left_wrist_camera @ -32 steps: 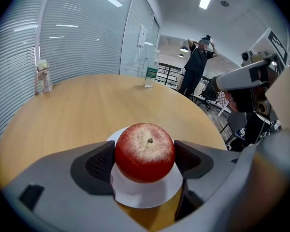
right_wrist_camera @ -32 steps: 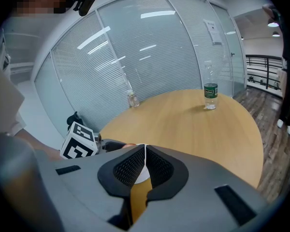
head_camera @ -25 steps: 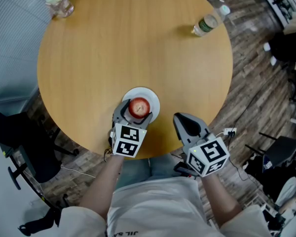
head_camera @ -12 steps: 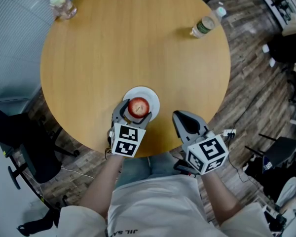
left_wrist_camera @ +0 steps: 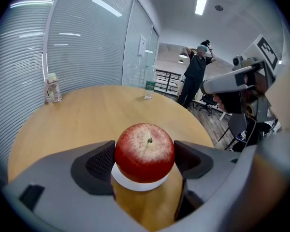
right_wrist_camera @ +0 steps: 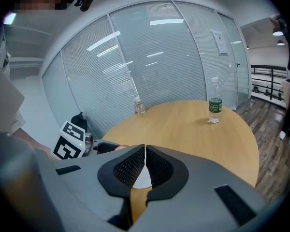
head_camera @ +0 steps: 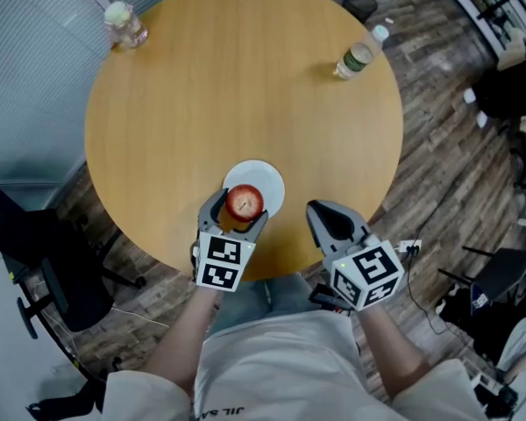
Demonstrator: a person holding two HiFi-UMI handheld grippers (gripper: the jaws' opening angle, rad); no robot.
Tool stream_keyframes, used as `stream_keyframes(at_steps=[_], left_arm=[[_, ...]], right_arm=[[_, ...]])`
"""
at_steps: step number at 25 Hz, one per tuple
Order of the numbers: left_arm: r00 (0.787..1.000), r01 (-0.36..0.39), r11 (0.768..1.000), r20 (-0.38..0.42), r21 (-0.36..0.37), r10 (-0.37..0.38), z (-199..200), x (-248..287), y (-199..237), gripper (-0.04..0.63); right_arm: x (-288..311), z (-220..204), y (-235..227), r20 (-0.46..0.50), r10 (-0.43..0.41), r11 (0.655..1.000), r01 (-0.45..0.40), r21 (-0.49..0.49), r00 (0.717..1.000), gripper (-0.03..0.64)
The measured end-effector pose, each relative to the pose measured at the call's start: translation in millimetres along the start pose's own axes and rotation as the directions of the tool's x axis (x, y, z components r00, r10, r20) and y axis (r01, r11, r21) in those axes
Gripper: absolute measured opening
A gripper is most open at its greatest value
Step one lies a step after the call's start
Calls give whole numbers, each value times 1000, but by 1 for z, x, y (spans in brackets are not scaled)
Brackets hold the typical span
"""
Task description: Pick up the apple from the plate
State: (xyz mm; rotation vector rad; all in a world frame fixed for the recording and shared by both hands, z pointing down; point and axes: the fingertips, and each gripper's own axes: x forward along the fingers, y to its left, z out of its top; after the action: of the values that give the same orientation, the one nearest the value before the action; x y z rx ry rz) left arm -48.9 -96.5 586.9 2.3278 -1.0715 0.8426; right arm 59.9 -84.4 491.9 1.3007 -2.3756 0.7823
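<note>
A red apple [head_camera: 244, 202] is over the near part of a small white plate [head_camera: 269, 182] on the round wooden table [head_camera: 237, 86]. My left gripper [head_camera: 237, 207] is shut on the apple, with both pads against its sides. In the left gripper view the apple [left_wrist_camera: 145, 152] fills the gap between the jaws, and a sliver of the plate [left_wrist_camera: 135, 183] shows beneath it. My right gripper [head_camera: 330, 219] is shut on nothing, over the table's near edge to the right of the plate. Its pads meet in the right gripper view [right_wrist_camera: 145, 166].
A water bottle [head_camera: 353, 58] stands at the table's far right edge and a clear cup [head_camera: 125, 24] at the far left edge. A black chair [head_camera: 35, 253] is left of the table. A person [left_wrist_camera: 198, 74] stands well beyond it.
The apple, in the left gripper, has shifted from the plate's middle toward me, and more of the plate shows beyond it. The right gripper has stayed put.
</note>
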Motion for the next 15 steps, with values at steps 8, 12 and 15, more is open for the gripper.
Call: stream_keyframes(at_steps=[8, 12, 15], left_arm=[[997, -3, 1000, 83, -6, 4, 19, -45, -13, 382], [993, 5, 1000, 114, -23, -2, 26, -63, -16, 382], [991, 7, 1000, 134, -16, -5, 31, -75, -21, 382]], right_arm=[[-21, 17, 7, 49, -4, 1000, 6, -27, 999, 32], [-30, 25, 9, 78, -7, 999, 10, -44, 997, 32], [-36, 29, 10, 91, -4, 999, 8, -48, 996, 32]])
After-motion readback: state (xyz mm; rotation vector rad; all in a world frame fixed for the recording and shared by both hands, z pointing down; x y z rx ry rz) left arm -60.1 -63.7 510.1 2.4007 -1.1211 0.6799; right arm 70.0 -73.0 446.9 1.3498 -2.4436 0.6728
